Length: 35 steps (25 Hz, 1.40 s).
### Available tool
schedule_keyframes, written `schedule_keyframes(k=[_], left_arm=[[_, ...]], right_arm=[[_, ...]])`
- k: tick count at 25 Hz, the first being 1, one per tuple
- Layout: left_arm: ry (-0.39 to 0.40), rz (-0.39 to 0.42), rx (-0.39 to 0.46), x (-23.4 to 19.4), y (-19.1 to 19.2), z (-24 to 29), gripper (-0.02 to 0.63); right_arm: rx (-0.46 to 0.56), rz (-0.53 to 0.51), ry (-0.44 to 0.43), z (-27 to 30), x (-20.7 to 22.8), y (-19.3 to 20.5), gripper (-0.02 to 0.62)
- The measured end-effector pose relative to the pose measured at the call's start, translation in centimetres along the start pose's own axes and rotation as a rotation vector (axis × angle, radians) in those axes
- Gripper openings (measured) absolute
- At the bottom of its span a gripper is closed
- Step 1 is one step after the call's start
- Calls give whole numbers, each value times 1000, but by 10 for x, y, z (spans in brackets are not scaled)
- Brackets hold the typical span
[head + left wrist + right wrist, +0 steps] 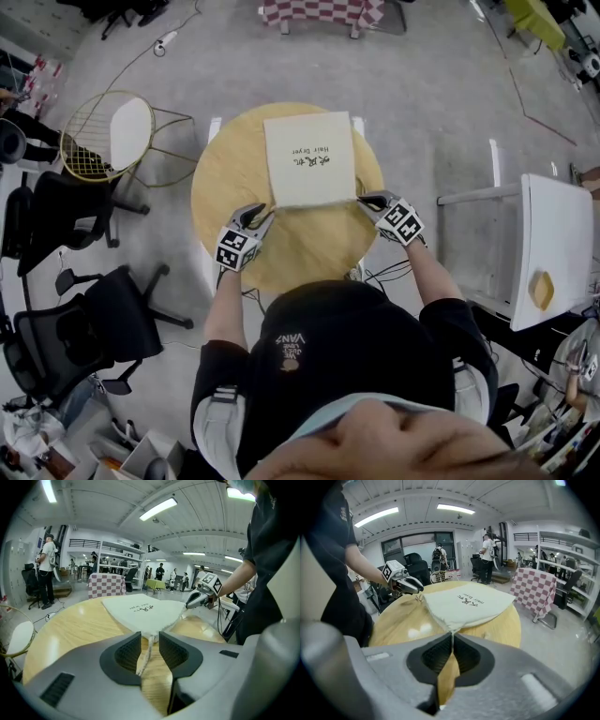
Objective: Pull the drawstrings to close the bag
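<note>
L gripper [150,641]: jaws wide apart, holding nothing. The left drawstring [146,651] runs loose down the gap between the pads, touching neither that I can see, and lies on the round wood table [225,178]. The cord comes out of the bag's near corner, just ahead of the L jaw tips. R gripper [452,639]: jaws closed together, pinching the right drawstring [179,614] right at the tips. That cord runs taut from the tips to the bag's other near corner, and the fabric there is drawn to a point at the R jaws. The bag [309,157], cream cloth printed "Hair Dryer", lies flat on the table ahead of both grippers. Its near edge spans between them, L gripper at one corner and R at the other, and the print faces away from the person. Both grippers point down at a slant toward the table, marker cubes up, each at its own corner w/ the bag's width between them. Beyond the bag, past the far table rim, is a red-and-white checked cloth [319,11]. Out to the L gripper's side on the floor are a wire chair w/ a white seat [129,131] and black office chairs [84,323]. Out to the R gripper's side is a white table [553,244].
</note>
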<state>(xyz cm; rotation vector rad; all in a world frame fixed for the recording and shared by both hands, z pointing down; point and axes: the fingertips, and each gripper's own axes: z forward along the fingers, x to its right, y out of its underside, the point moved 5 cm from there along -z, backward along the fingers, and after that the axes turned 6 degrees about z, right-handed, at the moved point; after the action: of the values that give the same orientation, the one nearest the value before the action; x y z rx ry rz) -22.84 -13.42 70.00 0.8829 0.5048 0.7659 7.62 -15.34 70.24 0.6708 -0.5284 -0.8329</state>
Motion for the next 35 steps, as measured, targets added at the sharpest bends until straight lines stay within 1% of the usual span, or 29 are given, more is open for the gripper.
schedule_keyframes(k=[4,6,9,11,15,18,20,30,33,35], left_arm=[[48,48,-46,1,4,10,112],[77,60,-75,2,9,15,112],[87,54,-82,-2,10,19,112],[93,39,-78,-4,10,21,112],[112,35,-72,-5,11,24,106],[124,37,-72,-2,10,25,62],[128,36,-70,-2,10,25,48],[154,35,-59,2,5,20,23],[151,30,-52,6,1,19,23],[135,18,-48,7,-3,17,23]], right_arm=[[-8,7,11,1,-3,-1,8],[-11,12,19,0,-5,-3,8],[-12,16,32,0,-8,-4,8],[-11,20,41,0,-8,-5,8],[4,44,54,0,-8,-5,8],[9,58,57,0,-8,-2,8],[13,71,58,0,-8,-1,8],[52,161,89,-5,1,-3,8],[66,200,103,-8,5,-2,8],[79,235,117,-11,7,-2,8]])
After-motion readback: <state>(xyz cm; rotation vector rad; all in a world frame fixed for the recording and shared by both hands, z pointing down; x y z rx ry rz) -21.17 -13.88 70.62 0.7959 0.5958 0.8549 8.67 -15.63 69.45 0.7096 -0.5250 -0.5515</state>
